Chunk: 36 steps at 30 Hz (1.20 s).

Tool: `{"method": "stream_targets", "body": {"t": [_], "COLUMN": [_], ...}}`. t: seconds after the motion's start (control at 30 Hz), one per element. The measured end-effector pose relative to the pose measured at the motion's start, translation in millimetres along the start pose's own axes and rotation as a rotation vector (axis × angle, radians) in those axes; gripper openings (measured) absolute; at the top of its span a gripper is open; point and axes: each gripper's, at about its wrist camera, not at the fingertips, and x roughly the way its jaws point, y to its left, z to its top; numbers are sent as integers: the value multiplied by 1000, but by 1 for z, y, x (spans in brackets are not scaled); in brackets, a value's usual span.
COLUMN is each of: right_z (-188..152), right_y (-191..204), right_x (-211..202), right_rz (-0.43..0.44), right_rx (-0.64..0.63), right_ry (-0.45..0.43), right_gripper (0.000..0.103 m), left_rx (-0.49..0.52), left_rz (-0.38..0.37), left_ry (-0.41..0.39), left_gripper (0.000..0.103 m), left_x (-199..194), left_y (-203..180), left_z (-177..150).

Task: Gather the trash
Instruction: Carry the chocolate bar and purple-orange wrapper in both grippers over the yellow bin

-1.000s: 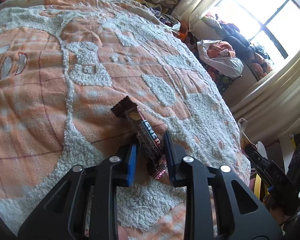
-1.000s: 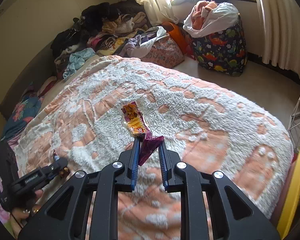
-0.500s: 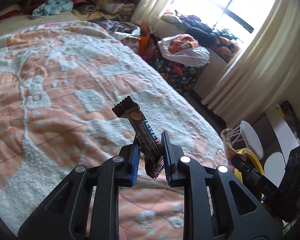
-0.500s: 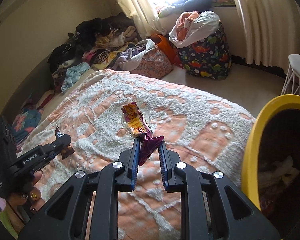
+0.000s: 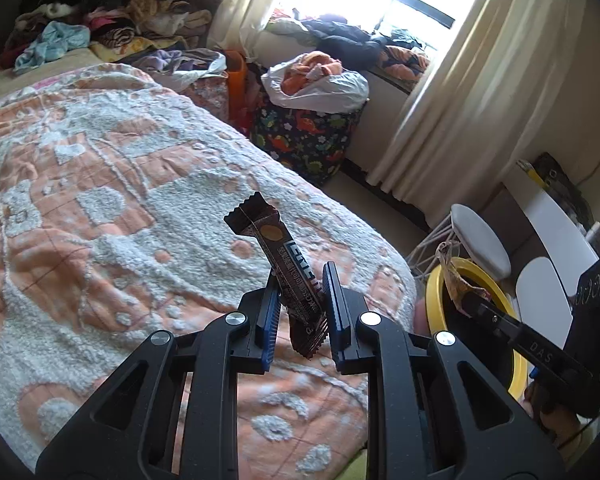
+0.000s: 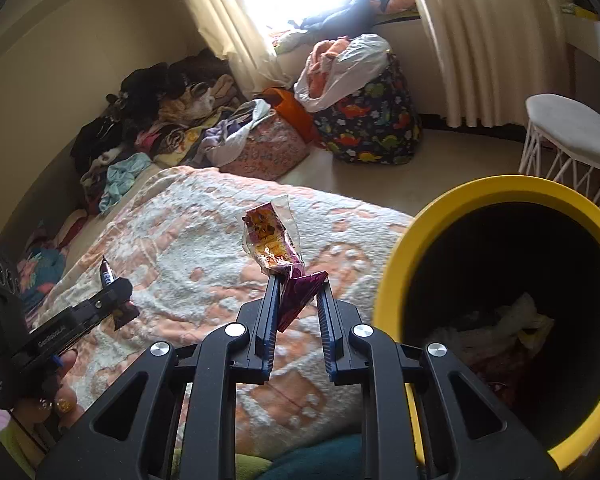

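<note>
My left claw (image 5: 300, 300) is clamped on a brown snack-bar wrapper (image 5: 278, 252), which sticks up and away from the pads, its crimped top end leaning to the left. It hangs in the air above the bed (image 5: 100, 208), over the orange-and-white blanket near the bed's foot. My right claw (image 6: 297, 296) pinches a crumpled purple and orange chip bag (image 6: 274, 246) by its lower end, and the clear, wrinkled top stands up above the pads. That bag is also off the blanket, just left of the yellow-rimmed trash bin (image 6: 396, 264). The bin stands at the corner of the bed, dark inside, with some crumpled paper and scraps at its bottom. Behind the bin is a white stool (image 6: 572, 128) with wire legs. Farther off, a dinosaur-print bag (image 6: 372, 128) stuffed with clothes sits on the floor below the curtained window, and a heap of clothes lies along the wall.
</note>
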Motion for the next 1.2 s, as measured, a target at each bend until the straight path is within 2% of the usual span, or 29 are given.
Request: {"method": "stream_targets", "body": {"t": [0.53, 1.2], "right_z": [5, 12], "right_y": [-54, -113], "right_x": [-37, -75], "right_rz": [-111, -204], "right_rx": [79, 193], "right_ry": [-53, -120], "right_gripper": [18, 18], "left_rx": [138, 300], "left_rz": [-69, -164], "left_ry": [20, 40], "left_gripper": [15, 15], "left_x": [1, 2], "left_y": [-55, -127], "left_z": [-10, -27]}}
